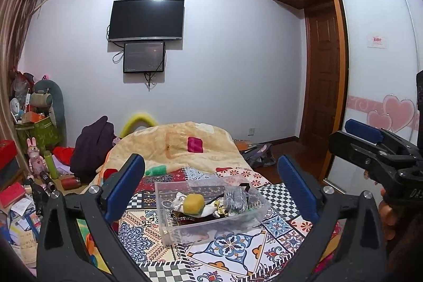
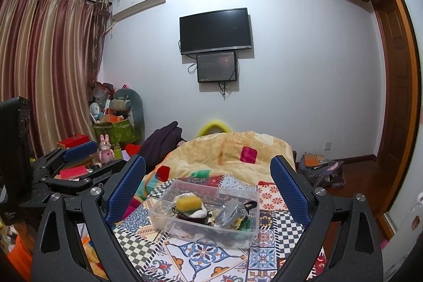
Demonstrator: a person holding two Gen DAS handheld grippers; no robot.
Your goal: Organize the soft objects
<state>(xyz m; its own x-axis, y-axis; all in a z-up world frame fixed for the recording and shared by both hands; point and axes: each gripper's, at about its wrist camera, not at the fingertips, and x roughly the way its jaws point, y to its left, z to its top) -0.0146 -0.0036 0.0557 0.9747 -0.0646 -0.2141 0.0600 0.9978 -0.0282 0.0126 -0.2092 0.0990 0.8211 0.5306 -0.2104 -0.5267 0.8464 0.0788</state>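
One clear bin (image 2: 169,223) held one yellow sponge (image 2: 188,202); two screens (image 2: 215,31) hung on the wall, one plush rabbit (image 2: 106,149) stood by

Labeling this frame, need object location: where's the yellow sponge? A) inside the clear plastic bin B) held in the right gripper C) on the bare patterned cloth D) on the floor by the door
A: the yellow sponge sits on top of the other items inside the clear plastic bin, while both the left gripper and the right gripper are open and hold nothing.
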